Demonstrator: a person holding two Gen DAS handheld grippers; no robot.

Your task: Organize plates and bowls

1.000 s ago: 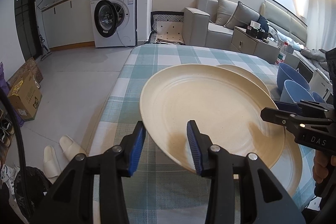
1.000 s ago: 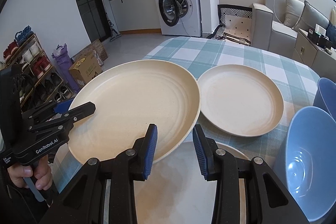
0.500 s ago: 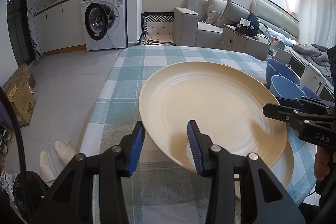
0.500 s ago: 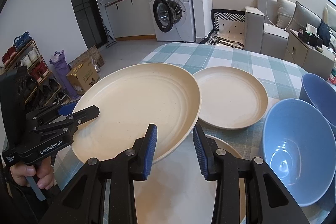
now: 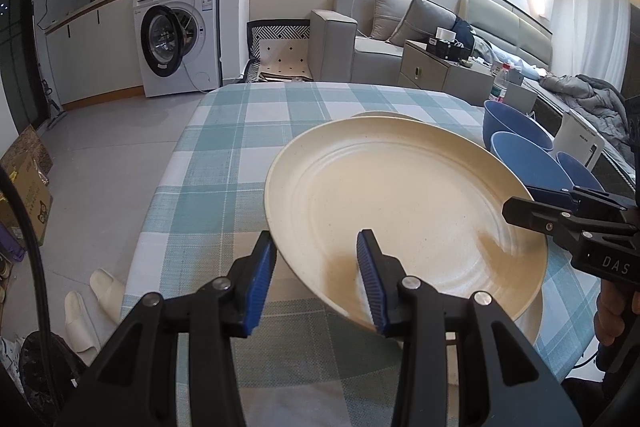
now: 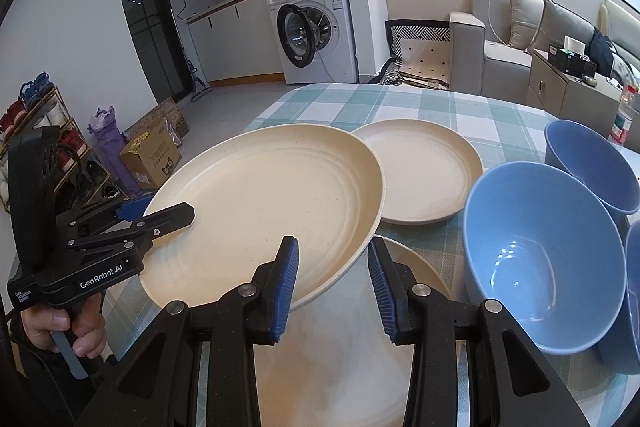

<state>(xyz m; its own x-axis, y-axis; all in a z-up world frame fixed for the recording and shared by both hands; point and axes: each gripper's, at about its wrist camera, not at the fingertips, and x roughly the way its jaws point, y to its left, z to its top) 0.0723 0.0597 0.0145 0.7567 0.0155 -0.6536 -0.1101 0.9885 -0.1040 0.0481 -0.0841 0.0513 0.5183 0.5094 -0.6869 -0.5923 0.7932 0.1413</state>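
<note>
**Plate in two-gripper carry**

Plate [image 6: 260, 219] is held clear of the table [image 5: 240, 131], its rim pinched on opposite sides by narrow-set left gripper [image 5: 316, 275] and right gripper [image 6: 332, 279]. Judged mid-transfer; next, alignment and level lowering over a plate [image 6: 424, 167] ahead are called for.

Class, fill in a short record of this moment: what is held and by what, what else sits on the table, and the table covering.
held item: large cream plate, lifted and tilted
held by: left gripper and right gripper, each clamped on an opposite rim
below it: another cream plate
further back: smaller cream plate
bowls: blue bowls at the right
covering: checked tablecloth
</note>
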